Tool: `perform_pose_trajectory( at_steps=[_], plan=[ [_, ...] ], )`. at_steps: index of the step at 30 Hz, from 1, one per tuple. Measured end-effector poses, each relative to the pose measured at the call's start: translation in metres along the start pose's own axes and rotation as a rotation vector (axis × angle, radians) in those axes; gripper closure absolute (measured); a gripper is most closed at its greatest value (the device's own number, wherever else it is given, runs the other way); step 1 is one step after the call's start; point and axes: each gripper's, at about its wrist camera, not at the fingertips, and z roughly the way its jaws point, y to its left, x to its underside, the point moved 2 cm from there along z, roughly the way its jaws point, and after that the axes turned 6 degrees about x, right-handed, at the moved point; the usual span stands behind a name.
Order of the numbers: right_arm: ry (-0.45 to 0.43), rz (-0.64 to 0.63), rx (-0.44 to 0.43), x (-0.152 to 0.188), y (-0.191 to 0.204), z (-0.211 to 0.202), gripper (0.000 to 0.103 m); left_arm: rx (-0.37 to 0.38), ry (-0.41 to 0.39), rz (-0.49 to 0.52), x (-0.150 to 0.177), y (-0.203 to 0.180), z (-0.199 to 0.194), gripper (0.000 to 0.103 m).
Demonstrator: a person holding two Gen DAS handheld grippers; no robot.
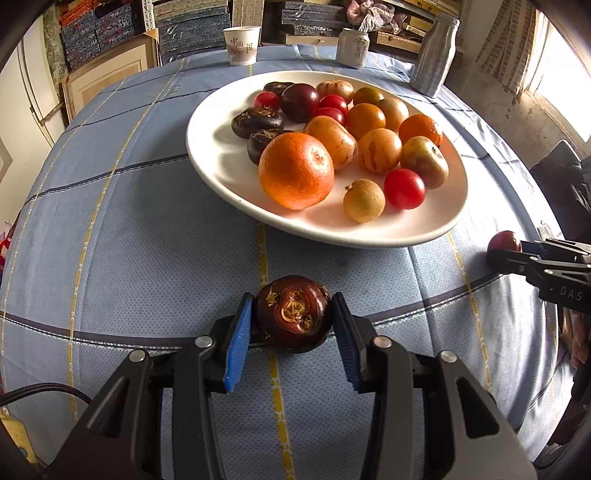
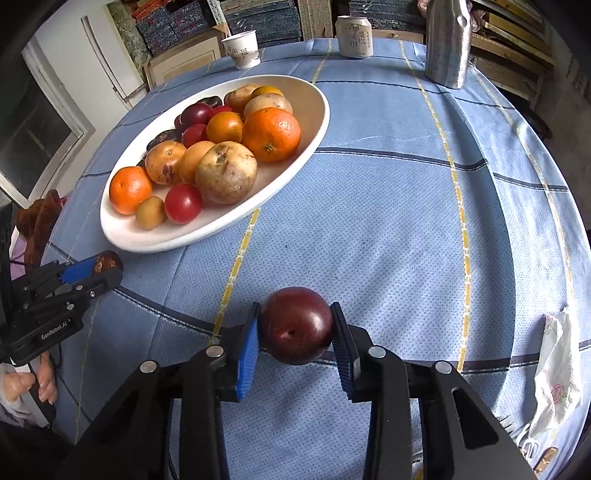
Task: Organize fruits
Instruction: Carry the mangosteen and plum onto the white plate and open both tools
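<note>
A white oval plate [image 1: 207, 147] [image 2: 122, 236] on the blue checked tablecloth holds several fruits: oranges, red cherry tomatoes, dark plums, water chestnuts and a small longan. My left gripper [image 1: 293, 319] is shut on a dark brown water chestnut [image 1: 293, 317] just in front of the plate, low over the cloth. The right gripper [image 2: 295, 326] is shut on a dark red plum [image 2: 297, 325], its blue pads pressed on both sides. In the left wrist view that plum [image 1: 503, 240] shows at the right edge. In the right wrist view the chestnut [image 2: 107, 261] shows at the left.
A paper cup [image 1: 240, 46] [image 2: 243, 48], a can [image 1: 352, 46] [image 2: 354, 36] and a grey bottle [image 1: 434, 55] [image 2: 447, 40] stand along the far table edge. A crumpled tissue [image 2: 554, 373] lies at the near right. A person's hand [image 2: 26, 384] grips the left tool.
</note>
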Motion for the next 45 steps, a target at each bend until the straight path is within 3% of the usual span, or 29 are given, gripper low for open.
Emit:
perform_pose_trajectory(
  at_steps=[4,12,20,23,29,32,36,45],
  plan=[
    [0.011,-0.019,-0.029,0.008,0.015,-0.005,0.067,-0.001,0.001,-0.002,0.001,-0.001,0.0,0.061],
    [0.03,-0.218,-0.092,0.029,0.083,-0.009,0.067,-0.005,0.011,0.022,0.004,-0.009,-0.001,0.061],
    [-0.035,-0.248,-0.093,0.011,0.095,-0.035,0.067,-0.02,-0.048,0.039,-0.013,-0.014,-0.027,0.061],
    [-0.099,-0.226,-0.086,-0.014,0.085,-0.059,0.067,-0.03,-0.108,0.034,-0.037,-0.009,-0.049,0.061],
    [-0.301,-0.181,-0.078,-0.09,0.069,-0.123,0.067,-0.046,-0.264,0.035,-0.122,0.003,-0.106,0.061],
    [-0.356,-0.165,-0.084,-0.12,0.065,-0.136,0.067,-0.065,-0.309,0.047,-0.162,0.006,-0.118,0.061],
    [-0.367,-0.157,-0.087,-0.15,0.065,-0.119,0.067,-0.071,-0.299,0.052,-0.181,0.005,-0.101,0.061],
    [-0.204,-0.145,-0.09,-0.155,0.068,-0.023,0.067,-0.066,-0.117,0.016,-0.165,0.016,0.001,0.061]
  ],
)
